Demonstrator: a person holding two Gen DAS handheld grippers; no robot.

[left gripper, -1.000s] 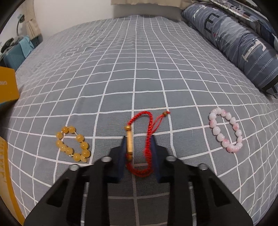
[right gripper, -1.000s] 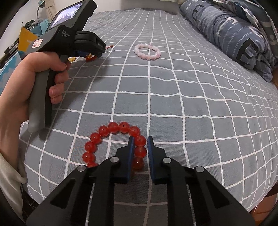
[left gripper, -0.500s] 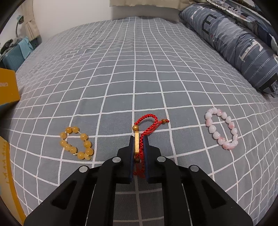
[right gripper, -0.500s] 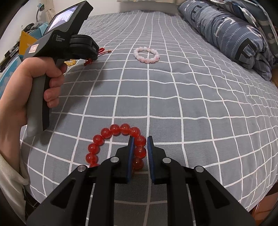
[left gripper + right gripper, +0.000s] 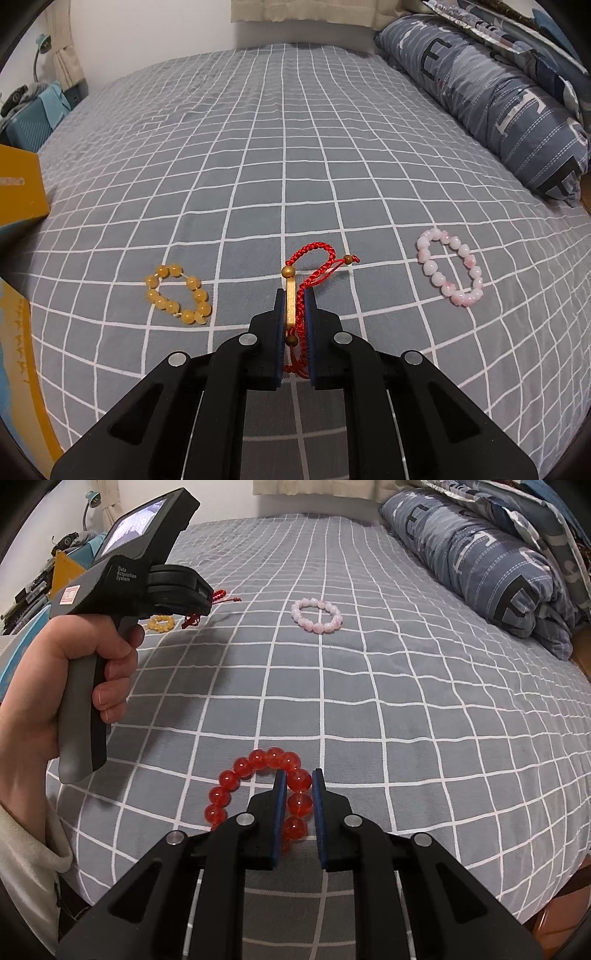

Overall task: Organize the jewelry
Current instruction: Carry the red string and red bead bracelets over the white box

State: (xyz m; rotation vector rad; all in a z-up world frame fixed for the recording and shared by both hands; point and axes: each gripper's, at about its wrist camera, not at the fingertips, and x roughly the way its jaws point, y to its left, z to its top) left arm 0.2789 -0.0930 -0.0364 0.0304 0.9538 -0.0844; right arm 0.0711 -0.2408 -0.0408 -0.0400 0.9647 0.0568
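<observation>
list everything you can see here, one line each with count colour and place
red cord bracelet: 1, red with gold bar, clamped in left gripper
red bead bracelet: 1, clear red, clamped in right gripper
amber bead bracelet: 1, yellow-orange, on bed left of cord bracelet
pink bead bracelet: 1, pale pink, on bed right of cord bracelet
bedspread: 1, grey with white grid
pillow: 1, blue-grey, right edge
box: 1, yellow, left edge
left gripper: 1, black, shut
right gripper: 1, black, shut
hand: 1, holding left gripper

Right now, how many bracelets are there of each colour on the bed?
Yellow bead bracelet: 1
Pink bead bracelet: 1
Red cord bracelet with a gold bar: 1
Red bead bracelet: 1
Total: 4
</observation>
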